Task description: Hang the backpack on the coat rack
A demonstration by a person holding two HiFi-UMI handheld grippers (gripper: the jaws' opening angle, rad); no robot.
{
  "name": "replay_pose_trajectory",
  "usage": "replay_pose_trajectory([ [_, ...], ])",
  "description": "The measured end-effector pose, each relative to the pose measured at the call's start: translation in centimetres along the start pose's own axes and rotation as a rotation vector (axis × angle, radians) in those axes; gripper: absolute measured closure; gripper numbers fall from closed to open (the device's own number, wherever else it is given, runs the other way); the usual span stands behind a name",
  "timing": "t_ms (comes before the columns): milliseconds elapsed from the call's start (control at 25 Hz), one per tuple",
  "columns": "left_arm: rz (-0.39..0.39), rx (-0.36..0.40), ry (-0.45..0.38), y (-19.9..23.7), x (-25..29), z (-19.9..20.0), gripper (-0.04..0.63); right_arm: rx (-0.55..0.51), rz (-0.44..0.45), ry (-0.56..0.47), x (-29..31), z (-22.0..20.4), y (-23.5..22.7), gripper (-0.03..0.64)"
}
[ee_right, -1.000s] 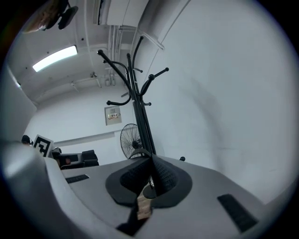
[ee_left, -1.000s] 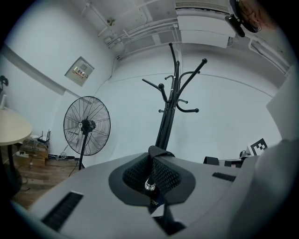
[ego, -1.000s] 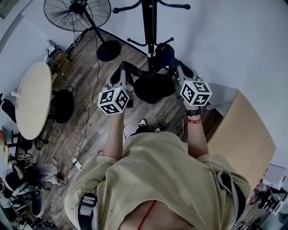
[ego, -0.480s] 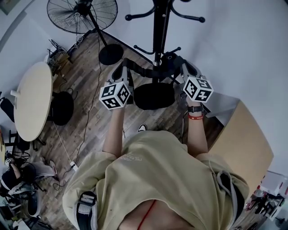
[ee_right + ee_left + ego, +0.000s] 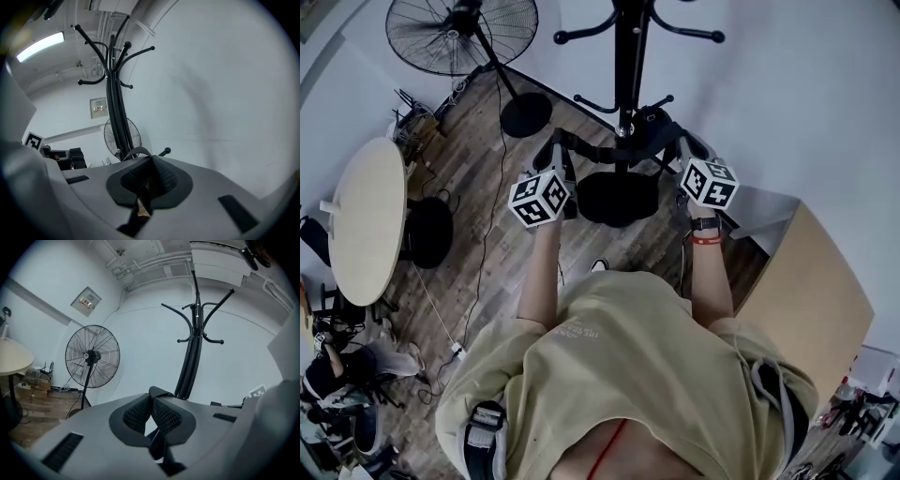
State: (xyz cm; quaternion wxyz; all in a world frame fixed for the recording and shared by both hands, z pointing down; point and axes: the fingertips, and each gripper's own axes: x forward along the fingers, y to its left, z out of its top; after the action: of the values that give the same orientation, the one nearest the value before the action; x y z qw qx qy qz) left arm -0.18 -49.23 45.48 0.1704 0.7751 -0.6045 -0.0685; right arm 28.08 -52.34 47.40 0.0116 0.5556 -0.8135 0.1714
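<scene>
Wooden floor (image 5: 478,262) below — backpack (image 5: 619,199) gripped between left tool (image 5: 556,142) and right tool (image 5: 681,142).

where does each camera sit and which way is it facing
Head view: on the person's head, steeply down at the black metal coat rack; shows forearms, left gripper, right gripper.
Left gripper view: on that gripper, up at the rack, black pedestal fan beside; jaws shut on the black backpack strap.
Right gripper view: on that gripper, up at the rack; jaws on the strap.
All share the rack.
</scene>
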Motion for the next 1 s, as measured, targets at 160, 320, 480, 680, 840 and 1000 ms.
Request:
replay_pose_trajectory([
  [160, 0.016, 0.026, 0.044, 0.9, 0.3, -1.8, 0.571, 0.026, -0.037, 0.053, 0.3, -2.5, -1.4, 0.598],
  [320, 0.018, 0.1, 0.109, 0.9, 1.0, -4.8, 0.571, 0.051, -0.071, 0.104, 0.8, -5.7, -2.7, 0.598],
  [480, 0.007, 0.136, 0.17, 0.7, 1.2, -8.3, 0.571, 0.048, -0.095, 0.148, 0.8, -9.0, -3.3, 0.598],
  [680, 0.017, 0.138, 0.234, 1.5, 1.5, -12.0, 0.571, 0.037, -0.117, 0.201, 1.0, -12.2, -3.8, 0.598],
  [840, 0.031, 0.133, 0.3, 2.4, 1.5, -15.3, 0.571, 0.038, -0.119, 0.255, 1.1, -15.3, -3.9, 0.598],
  [1000, 0.047, 0.113, 0.365, 3.2, 1.2, -18.7, 0.571, 0.033, -0.103, 0.318, 1.0, -18.5, -3.2, 0.598],
])
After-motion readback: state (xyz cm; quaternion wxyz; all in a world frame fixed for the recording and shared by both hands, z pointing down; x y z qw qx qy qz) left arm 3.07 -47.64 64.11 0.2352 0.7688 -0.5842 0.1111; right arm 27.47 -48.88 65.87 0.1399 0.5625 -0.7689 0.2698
